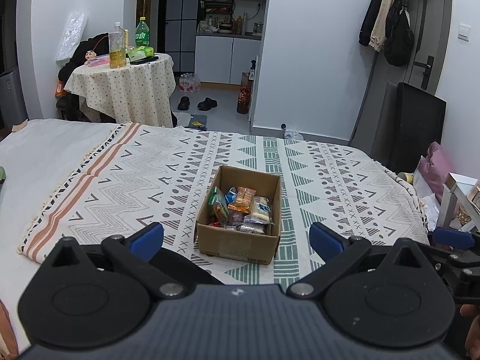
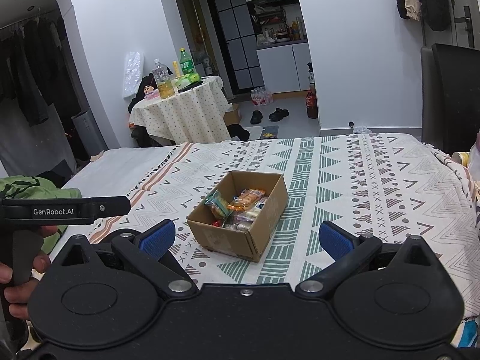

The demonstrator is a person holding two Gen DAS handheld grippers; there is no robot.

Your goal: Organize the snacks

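We hold both tools low over the patterned bedspread (image 1: 330, 180), and the one thing that matters is the cardboard box (image 1: 240, 244) of snack packets (image 1: 240, 207) lying dead ahead. Starting left: our left gripper (image 1: 236, 238) has its blue pads spread wide, nothing between them, and the box sits at twelve o'clock from it, framed squarely in the gap, a little way beyond the tips and not touched. From this view the box's long axis runs away from us, roughly six to twelve. The packets lie heaped inside, a green one at the nine o'clock wall, an orange one near the middle, pale ones toward three o'clock. Moving right: our right gripper (image 2: 247, 237) is likewise spread wide and empty, with the same box (image 2: 228, 243) at about eleven to twelve o'clock, its near corner turned toward us so the long axis slants from seven toward one. No loose snacks show on the bedspread. We judge both tools about equally near, the left better lined up with the box. The task looks close to done, or else the packets inside need sorting.
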